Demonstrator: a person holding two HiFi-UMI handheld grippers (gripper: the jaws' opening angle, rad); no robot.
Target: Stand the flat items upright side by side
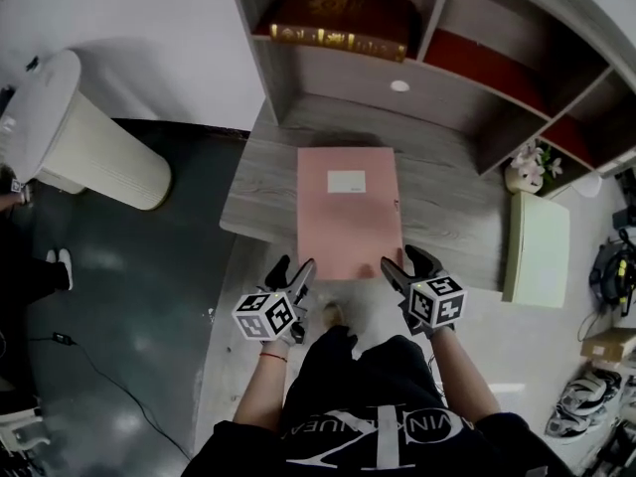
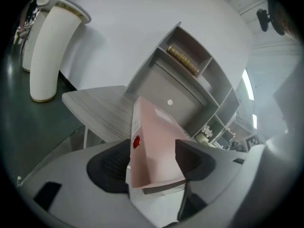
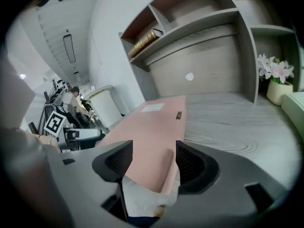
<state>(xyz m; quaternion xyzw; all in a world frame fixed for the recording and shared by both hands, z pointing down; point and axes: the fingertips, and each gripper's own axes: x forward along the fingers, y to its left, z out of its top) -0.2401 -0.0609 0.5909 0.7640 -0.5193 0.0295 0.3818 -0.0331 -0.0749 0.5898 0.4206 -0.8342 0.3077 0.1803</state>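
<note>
Fingers [image 2: 111, 167] of the left gripper [image 1: 294, 272] are straddling, unclenched, the near left corner of the pink folder [image 1: 348, 217]; the right gripper [image 1: 402, 264] is straddling the near right corner likewise. The folder is lying flat on the desk [image 1: 452, 212], its long axis pointing away from both.

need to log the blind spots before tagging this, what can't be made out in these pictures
- Print on the folder's white label: too small in the head view, skewed in both gripper views.
- Title on the book on the shelf: too small in every view.
- Folder's near corners: covered in the head view by the left hand-held gripper and right hand-held gripper.
- Right end of the shelf: cut off by the head view's edge.
</note>
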